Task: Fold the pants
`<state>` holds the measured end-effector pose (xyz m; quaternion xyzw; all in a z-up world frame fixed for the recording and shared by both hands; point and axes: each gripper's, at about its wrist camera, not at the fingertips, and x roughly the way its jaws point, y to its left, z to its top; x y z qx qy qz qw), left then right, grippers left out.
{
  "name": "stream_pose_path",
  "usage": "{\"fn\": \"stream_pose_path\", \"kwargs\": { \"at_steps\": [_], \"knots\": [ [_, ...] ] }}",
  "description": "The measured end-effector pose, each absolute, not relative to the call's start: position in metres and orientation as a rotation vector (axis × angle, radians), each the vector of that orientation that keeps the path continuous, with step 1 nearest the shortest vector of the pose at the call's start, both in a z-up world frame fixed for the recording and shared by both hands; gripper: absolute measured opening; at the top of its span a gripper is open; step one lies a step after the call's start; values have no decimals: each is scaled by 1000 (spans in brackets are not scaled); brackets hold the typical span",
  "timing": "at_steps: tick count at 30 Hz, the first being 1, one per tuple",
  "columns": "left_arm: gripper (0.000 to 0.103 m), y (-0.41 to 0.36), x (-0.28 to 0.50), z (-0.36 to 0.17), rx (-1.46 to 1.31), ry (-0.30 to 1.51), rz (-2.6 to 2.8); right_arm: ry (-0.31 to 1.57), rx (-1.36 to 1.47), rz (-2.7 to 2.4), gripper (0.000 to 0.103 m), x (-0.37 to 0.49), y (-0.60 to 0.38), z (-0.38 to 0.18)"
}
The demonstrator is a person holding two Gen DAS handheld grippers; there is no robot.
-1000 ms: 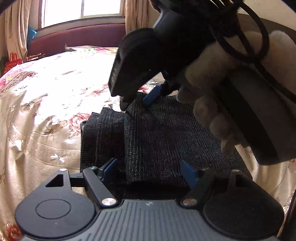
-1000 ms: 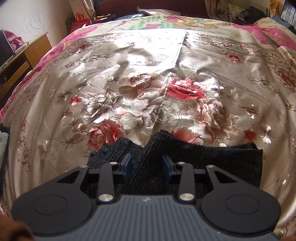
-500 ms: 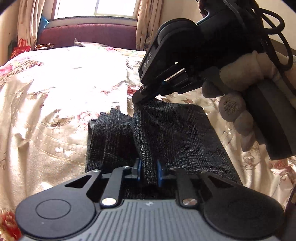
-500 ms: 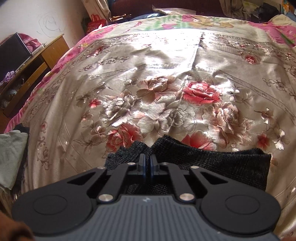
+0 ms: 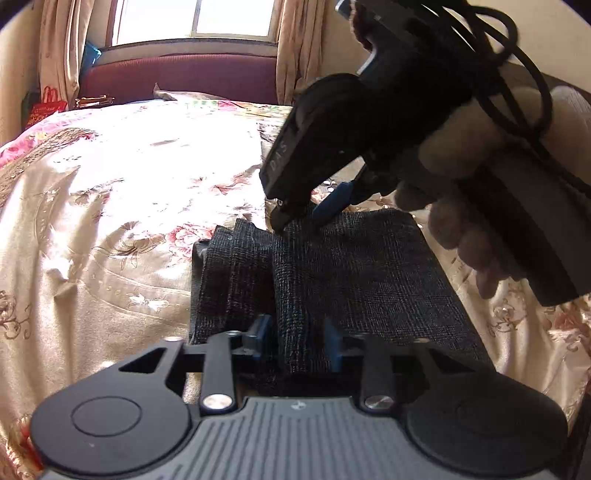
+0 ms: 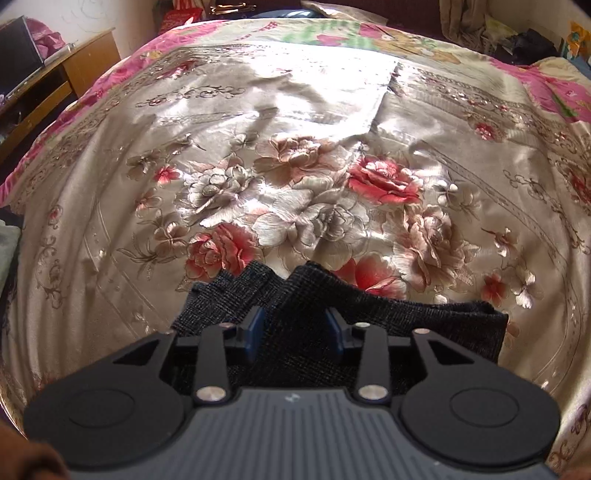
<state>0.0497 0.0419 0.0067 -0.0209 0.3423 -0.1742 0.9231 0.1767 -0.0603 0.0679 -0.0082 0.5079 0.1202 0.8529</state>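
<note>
We hold 2 grippers over folded pants on the bed.
Left gripper and right gripper have just been opening, jaws spread astride a fabric ridge.

Both wrist views look steeply down, close over the same pants from opposite ends.

Daylight's pouring in from the window at the top of my left wrist view, and it blows out the bedspread in the upper left to near white. The right gripper sits backlit, mostly silhouette. On my right wrist view the satin throws glare patches near top centre. Both views bend hard at the edges with dark corners; focus is decent mid-frame.
</note>
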Motion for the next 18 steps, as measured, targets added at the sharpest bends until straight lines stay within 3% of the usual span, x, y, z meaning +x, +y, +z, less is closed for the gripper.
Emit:
{"fn": "stream_pose_path", "kwargs": {
  "at_steps": [2, 5, 6, 7, 9, 10, 18],
  "knots": [
    [68, 36, 51, 2, -18, 706, -344, 1089, -18, 234, 49, 181, -55, 61],
    [63, 28, 52, -1, 12, 706, -381, 1088, -92, 187, 48, 184, -49, 46],
    [44, 28, 50, 3, 8, 719, -396, 1095, -61, 183, 41, 186, -54, 43],
    [35, 30, 52, 2, -1, 730, -393, 1106, -9, 178, 30, 188, -62, 42],
    [31, 37, 53, 3, -48, 723, -400, 1107, 54, 192, 12, 188, -75, 46],
    [30, 41, 54, 5, -80, 722, -407, 1110, 82, 211, 8, 186, -83, 50],
    [26, 67, 37, 31, -173, 627, -397, 1020, 175, 310, 8, 172, -86, 95]
  ]
}}
